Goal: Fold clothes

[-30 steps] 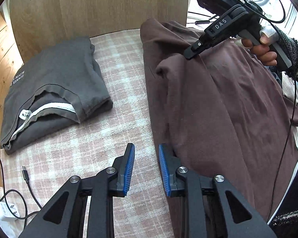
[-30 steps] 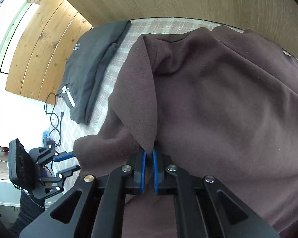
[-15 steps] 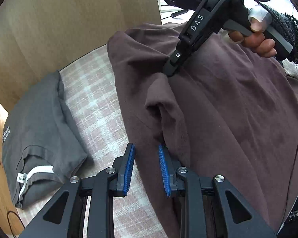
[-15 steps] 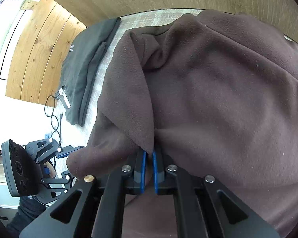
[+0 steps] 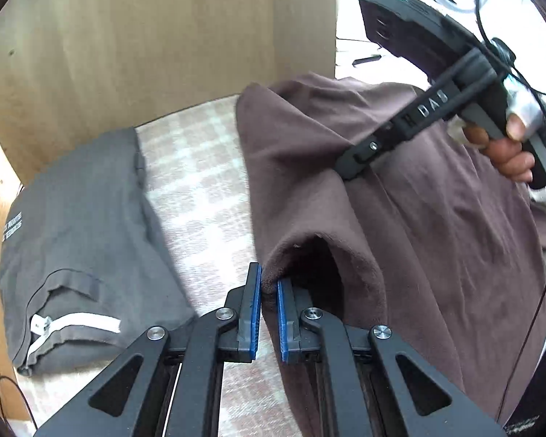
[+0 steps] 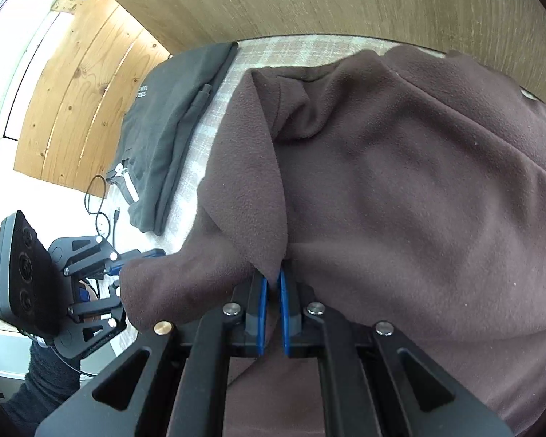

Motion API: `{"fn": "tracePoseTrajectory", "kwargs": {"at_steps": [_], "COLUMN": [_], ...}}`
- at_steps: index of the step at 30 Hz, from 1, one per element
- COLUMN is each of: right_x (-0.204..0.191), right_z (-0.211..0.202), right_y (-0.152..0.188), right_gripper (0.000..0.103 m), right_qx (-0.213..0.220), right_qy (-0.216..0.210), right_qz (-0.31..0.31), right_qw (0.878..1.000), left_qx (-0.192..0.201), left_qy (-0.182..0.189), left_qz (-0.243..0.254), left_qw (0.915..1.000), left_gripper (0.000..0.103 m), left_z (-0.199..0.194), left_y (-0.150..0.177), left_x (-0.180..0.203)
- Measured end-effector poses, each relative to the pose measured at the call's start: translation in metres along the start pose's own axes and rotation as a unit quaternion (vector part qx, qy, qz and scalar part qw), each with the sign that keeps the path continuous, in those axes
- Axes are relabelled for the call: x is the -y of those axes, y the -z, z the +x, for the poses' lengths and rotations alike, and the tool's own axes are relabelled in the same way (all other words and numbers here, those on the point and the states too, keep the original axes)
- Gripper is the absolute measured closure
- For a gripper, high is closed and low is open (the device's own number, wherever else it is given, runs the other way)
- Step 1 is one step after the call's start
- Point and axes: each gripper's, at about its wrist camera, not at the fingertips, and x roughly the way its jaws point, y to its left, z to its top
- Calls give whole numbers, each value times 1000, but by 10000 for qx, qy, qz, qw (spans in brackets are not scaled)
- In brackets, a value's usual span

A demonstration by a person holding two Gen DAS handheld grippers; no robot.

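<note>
A brown fleece garment (image 5: 436, 218) lies spread over the checked cloth (image 5: 200, 189), with a sleeve raised off it. My left gripper (image 5: 269, 287) is shut on the sleeve's cuff edge (image 5: 273, 273). My right gripper (image 6: 273, 284) is shut on a fold of the same brown fleece (image 6: 400, 182) further up the sleeve and holds it lifted. The right gripper also shows in the left wrist view (image 5: 353, 171), pinching the fabric. The left gripper shows in the right wrist view (image 6: 127, 266), partly hidden by the cuff.
A folded dark grey garment (image 5: 72, 236) lies at the left on the checked cloth. A wooden panel (image 5: 163, 36) stands behind. A black cable (image 6: 98, 204) lies beside the grey garment near the table's edge.
My left gripper moved forward to the sleeve's cuff and closed on it. My right gripper kept its hold on the fleece and shifted a little.
</note>
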Motion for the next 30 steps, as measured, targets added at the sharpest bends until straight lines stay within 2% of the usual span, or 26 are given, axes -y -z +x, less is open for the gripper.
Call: {"fn": "tracePoseTrajectory", "kwargs": {"at_steps": [2, 4, 6, 8, 9, 11, 12, 14, 17, 18, 19, 21, 22, 24, 26, 30], "right_x": [-9, -19, -27, -34, -38, -41, -40, -38, -34, -35, -36, -40, -41, -43, -49, -83], "right_z": [-1, 1, 14, 27, 28, 15, 8, 1, 12, 19, 29, 45, 41, 29, 1, -50], "right_y": [-6, -14, -23, -31, -35, -39, -45, -59, -76, -79, -81, -84, -83, -80, -67, -27], "right_gripper": [97, 95, 79, 76, 76, 75, 74, 60, 60, 60, 60, 61, 64, 64, 64, 64], "right_qx": [118, 203, 129, -108, -183, -40, 87, 224, 87, 55, 20, -126, -70, 58, 240, 329], "right_qy": [-227, -333, 7, 101, -11, -251, -273, -256, -241, -202, 52, 1044, 1058, 1044, 782, 597], "right_qz": [-52, -129, -209, -270, -289, -416, -463, -428, -314, -393, -507, -691, -649, -556, -524, -858], "right_qw": [9997, 9992, 9997, 9995, 9994, 9988, 9985, 9985, 9992, 9990, 9987, 9921, 9922, 9930, 9953, 9940], "left_qx": [138, -47, -346, -238, -209, -150, -143, -99, 10, 4, -9, -107, -154, -224, -208, -182], "left_qy": [-2, -177, -404, -463, -445, -383, -419, -361, -213, -247, -268, -191, -155, -111, -96, -34], "left_qz": [-367, -685, -759, -687, -696, -704, -750, -953, -1240, -1258, -1278, -1341, -1365, -1334, -1360, -1833], "left_qw": [9992, 9975, 9957, 9963, 9964, 9967, 9962, 9947, 9920, 9917, 9914, 9907, 9904, 9908, 9905, 9829], "left_gripper": [96, 94, 90, 87, 84, 84, 84, 85, 85, 85, 85, 85, 84, 84, 83, 82], "left_z": [-11, -4, 8, 3, 0, -8, -13, -25, -43, -49, -54, -66, -73, -94, -122, -182], "left_y": [3, 9, 15, 20, 21, 24, 26, 30, 39, 43, 48, 62, 69, 92, 117, 173], "left_x": [-21, -39, -44, -39, -42, -47, -51, -60, -68, -66, -64, -54, -49, -28, -6, 32]}}
